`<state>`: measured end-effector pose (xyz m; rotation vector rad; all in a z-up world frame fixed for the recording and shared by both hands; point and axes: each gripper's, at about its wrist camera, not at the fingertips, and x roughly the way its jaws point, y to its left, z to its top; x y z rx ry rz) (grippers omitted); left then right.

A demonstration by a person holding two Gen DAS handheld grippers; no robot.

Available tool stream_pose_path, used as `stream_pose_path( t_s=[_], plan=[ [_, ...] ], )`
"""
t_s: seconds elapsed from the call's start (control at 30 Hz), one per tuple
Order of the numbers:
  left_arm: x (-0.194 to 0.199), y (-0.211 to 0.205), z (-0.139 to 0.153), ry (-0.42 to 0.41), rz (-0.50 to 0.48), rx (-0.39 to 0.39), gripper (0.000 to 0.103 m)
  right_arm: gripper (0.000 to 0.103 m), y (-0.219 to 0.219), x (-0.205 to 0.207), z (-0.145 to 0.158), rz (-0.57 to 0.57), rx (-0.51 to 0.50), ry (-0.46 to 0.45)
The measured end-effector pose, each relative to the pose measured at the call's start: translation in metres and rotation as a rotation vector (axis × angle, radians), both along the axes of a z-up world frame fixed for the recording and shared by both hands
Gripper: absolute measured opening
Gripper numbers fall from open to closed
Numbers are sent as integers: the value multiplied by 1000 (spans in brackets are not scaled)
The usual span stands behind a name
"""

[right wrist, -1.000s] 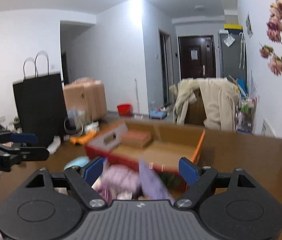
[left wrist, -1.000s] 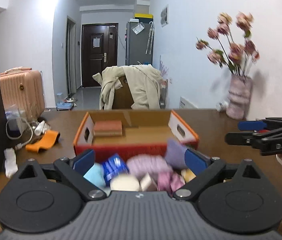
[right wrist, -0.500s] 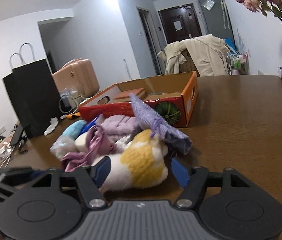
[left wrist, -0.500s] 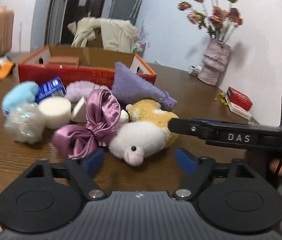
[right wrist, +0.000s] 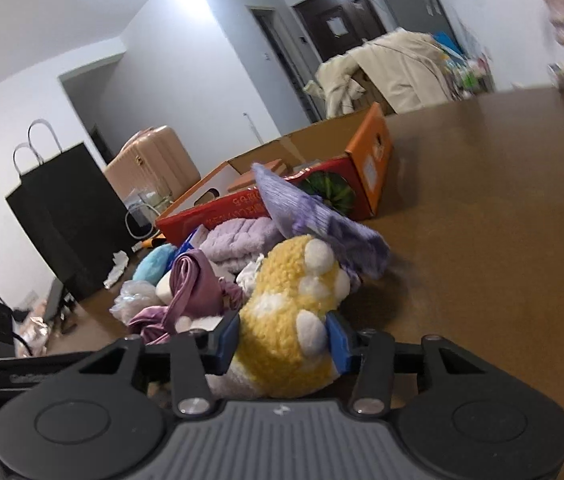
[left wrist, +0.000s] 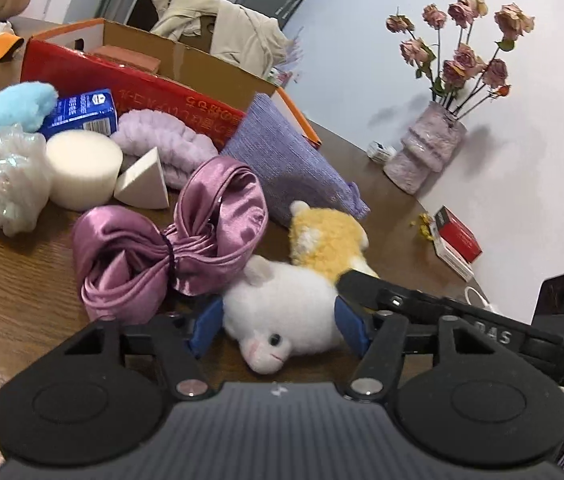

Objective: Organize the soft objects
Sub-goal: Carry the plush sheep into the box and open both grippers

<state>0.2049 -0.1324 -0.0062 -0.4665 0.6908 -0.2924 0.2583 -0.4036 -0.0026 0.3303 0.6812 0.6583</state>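
White-and-yellow plush (left wrist: 294,304) was the only item you had in hand, and it lay on the table (left wrist: 10,292), well in front of the box (left wrist: 154,92), with no lift that I could see

Your left gripper (left wrist: 278,326) had just been closing. Its pads sat against both sides of the white head at a middling width, so it was holding the plush

Your right gripper (right wrist: 282,336) had just been closing too, set narrower. Its pads were pressed into the yellow body, so you had both grippers on the same toy

Done so far: next to nothing, by my read
- box showed only a brown block (left wrist: 126,58)
- no soft item showed inside, though the near wall hid part of the floor

Left to do, all out on the table between plush and box:
- bow (left wrist: 170,248), which touched the plush's head
- pouch (left wrist: 282,160), which leaned on the box wall
- headband (left wrist: 162,148)
- round sponge (left wrist: 82,172) with the wedge (left wrist: 142,184) just beside it
- mesh puff (left wrist: 2,184)
- blue puff (left wrist: 10,108)
- blue pack (left wrist: 82,114), which was boxy and maybe not a soft item at all

I assumed the box was your target, since the task line didn't say. On that reading you were at the grasp of pick one, with the lift and the drop not yet started and the whole pile behind it, so call it the very start of the job
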Motion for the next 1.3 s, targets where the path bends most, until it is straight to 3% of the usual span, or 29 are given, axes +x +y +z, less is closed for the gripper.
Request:
stream_pose_path(
  t_s=[0.13,0.23,0.5,0.67,0.77,0.87,0.93,1.07,1.17,1.3],
  plan=[
    [-1,2,-3,12,-48,-37,59,44,-5,-17,2,-38,8,31],
    [-4,-5,8,-15,-90,-15,55,44,-5,-33,8,-84,-5,23],
    [2,9,76,-206,-176,-6,50,44,0,-54,65,-183,56,-168],
    [41,35,117,-230,-156,32,50,44,34,-16,100,-201,60,-242],
    [83,52,132,-253,-165,45,50,44,58,24,119,-217,50,-248],
    [147,75,133,-201,-186,-10,50,44,82,72,131,-232,6,-242],
    [187,87,124,-162,-180,-30,50,44,93,113,127,-227,-22,-182],
    [258,95,74,4,-169,-98,48,44,113,183,102,-264,-114,-44],
    [279,85,41,96,-170,-78,47,43,124,208,78,-316,-236,26],
    [290,75,21,174,-186,-41,42,40,132,211,54,-354,-337,71]
  ],
)
